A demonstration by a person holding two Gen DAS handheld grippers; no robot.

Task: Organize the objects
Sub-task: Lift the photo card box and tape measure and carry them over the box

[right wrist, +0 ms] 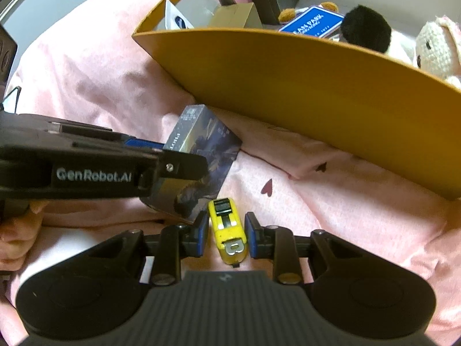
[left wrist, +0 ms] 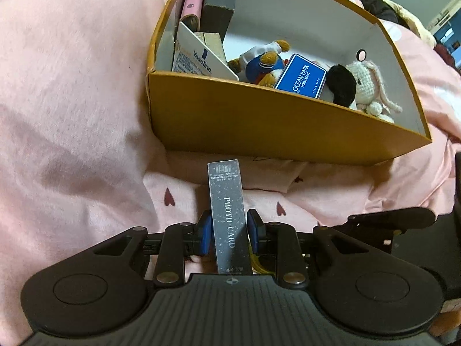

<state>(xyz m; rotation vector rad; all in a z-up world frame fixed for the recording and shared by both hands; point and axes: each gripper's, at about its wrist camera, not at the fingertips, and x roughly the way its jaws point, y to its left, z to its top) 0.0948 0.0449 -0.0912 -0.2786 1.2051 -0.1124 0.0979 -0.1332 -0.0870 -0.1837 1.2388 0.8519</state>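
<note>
My left gripper [left wrist: 227,230] is shut on a dark grey "PHOTO CARD" box [left wrist: 229,216], held on edge above the pink bedding, just in front of the orange cardboard box [left wrist: 259,127]. The same card box [right wrist: 201,155] shows in the right wrist view, gripped by the left gripper's fingers [right wrist: 178,167]. My right gripper [right wrist: 226,233] has its blue pads on both sides of a yellow tape measure [right wrist: 229,230] and looks shut on it, close to the bedding. The orange box [right wrist: 317,95] stands just beyond.
The orange box holds a Vaseline carton [left wrist: 198,57], a pink case [left wrist: 191,0], a dark box [left wrist: 217,5], a plush bear [left wrist: 262,63], a blue Ocean Park tin [left wrist: 302,76] and a crocheted bunny [left wrist: 371,86]. Pink heart-print bedding [left wrist: 72,115] lies all around.
</note>
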